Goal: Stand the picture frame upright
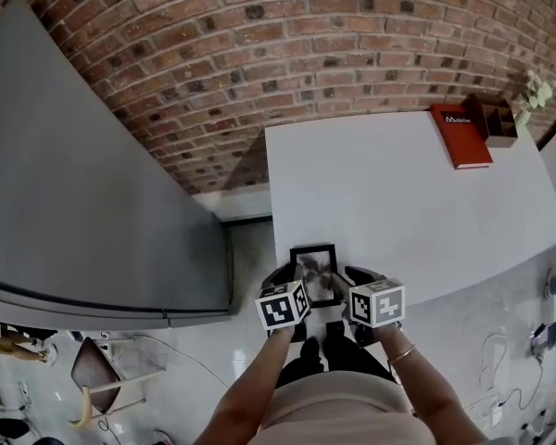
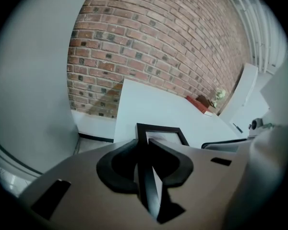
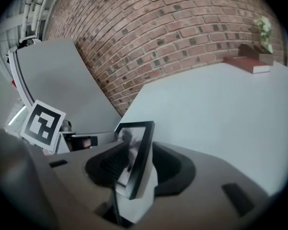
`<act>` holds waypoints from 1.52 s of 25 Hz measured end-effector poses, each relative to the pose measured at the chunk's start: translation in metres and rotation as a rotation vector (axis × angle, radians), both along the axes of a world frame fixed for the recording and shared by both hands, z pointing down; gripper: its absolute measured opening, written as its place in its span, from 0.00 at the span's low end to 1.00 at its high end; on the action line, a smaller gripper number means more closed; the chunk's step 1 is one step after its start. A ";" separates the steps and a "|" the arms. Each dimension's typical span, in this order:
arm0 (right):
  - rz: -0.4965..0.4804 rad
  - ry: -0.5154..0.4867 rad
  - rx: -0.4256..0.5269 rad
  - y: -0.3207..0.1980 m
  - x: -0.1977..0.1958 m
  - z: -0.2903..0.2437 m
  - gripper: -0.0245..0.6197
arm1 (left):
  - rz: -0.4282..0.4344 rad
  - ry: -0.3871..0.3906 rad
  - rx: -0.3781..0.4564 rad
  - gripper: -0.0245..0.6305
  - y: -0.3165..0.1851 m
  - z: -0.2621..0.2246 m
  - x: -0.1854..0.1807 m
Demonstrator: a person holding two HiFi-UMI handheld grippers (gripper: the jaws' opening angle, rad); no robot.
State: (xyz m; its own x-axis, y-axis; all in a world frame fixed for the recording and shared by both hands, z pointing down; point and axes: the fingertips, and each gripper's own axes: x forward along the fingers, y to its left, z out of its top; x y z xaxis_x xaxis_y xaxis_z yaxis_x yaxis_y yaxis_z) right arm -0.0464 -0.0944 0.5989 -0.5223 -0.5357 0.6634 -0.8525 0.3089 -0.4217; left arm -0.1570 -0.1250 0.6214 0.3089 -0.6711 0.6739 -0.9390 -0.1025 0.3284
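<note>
At the near edge of the white table (image 1: 398, 184), the black picture frame (image 1: 313, 269) is being pinched on its left edge by the jaws of the left gripper (image 1: 284, 276) and is being held tilted. Its right side is being flanked by the spread jaws of the right gripper (image 1: 355, 275), whose pads are not pressing on it. Farther back, a red book (image 1: 461, 135) is being seen at the far corner of the table, before the brick wall (image 1: 287, 63).

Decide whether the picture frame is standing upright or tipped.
Tipped, not upright: the picture frame shows its face from above in the head view and slants in the right gripper view.
</note>
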 end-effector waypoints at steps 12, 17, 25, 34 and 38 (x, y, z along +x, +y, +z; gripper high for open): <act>-0.041 -0.054 -0.064 -0.005 -0.014 0.012 0.26 | -0.009 0.064 0.080 0.13 0.001 -0.013 -0.004; -0.050 -0.116 -0.086 -0.004 -0.021 0.014 0.26 | 0.001 0.088 0.084 0.13 0.001 -0.015 -0.005; -0.047 -0.135 -0.064 -0.003 -0.024 0.010 0.25 | 0.018 0.093 0.098 0.13 0.003 -0.022 -0.007; -0.027 -0.137 0.104 -0.006 -0.014 -0.031 0.21 | 0.068 0.111 0.194 0.14 0.001 -0.062 0.001; 0.003 -0.124 0.192 -0.008 -0.002 -0.054 0.21 | 0.119 0.121 0.259 0.14 -0.004 -0.086 0.014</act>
State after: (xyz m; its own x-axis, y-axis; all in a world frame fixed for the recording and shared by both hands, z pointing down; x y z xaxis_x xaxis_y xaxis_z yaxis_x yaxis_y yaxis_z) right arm -0.0488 -0.1025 0.5453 -0.5918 -0.6479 0.4796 -0.7987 0.3912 -0.4571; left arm -0.1432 -0.1291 0.5354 0.4634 -0.7699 0.4387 -0.8709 -0.3043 0.3858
